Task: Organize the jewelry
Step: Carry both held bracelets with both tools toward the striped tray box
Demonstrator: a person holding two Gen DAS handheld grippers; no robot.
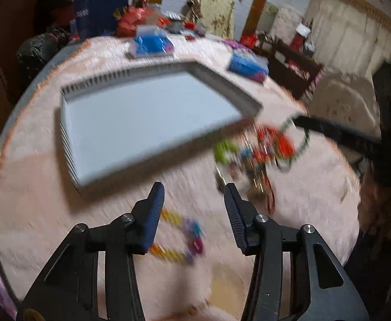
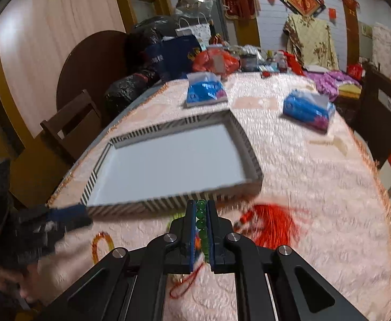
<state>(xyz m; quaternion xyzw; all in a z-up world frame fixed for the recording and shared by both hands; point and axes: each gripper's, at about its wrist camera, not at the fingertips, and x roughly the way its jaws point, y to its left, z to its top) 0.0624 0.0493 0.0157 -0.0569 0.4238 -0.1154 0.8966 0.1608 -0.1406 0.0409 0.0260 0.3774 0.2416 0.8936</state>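
Observation:
A white tray [image 1: 102, 78] with striped slotted walls lies on the pink tablecloth, its floor bare. My left gripper [image 1: 194, 188] hovers open in front of the tray, nothing between its fingers. On the cloth beneath it lies a yellow and purple bead bracelet [image 1: 180, 236]. To the right is a blurred heap of red and green jewelry [image 1: 262, 147]. My right gripper [image 2: 201, 205] is shut on a green bead bracelet [image 2: 201, 214], just before the tray's near wall [image 2: 168, 203]. A red tassel [image 2: 275, 226] and an orange bead bracelet [image 2: 102, 243] lie on either side of it.
Two blue tissue packs [image 2: 206, 89] [image 2: 306, 109] lie beyond the tray. Bags and clutter [image 2: 214, 58] crowd the table's far end. A wooden chair [image 2: 69, 125] stands at the left edge, another chair [image 2: 382, 107] at the right. An orange fringe [image 2: 382, 187] marks the cloth's edge.

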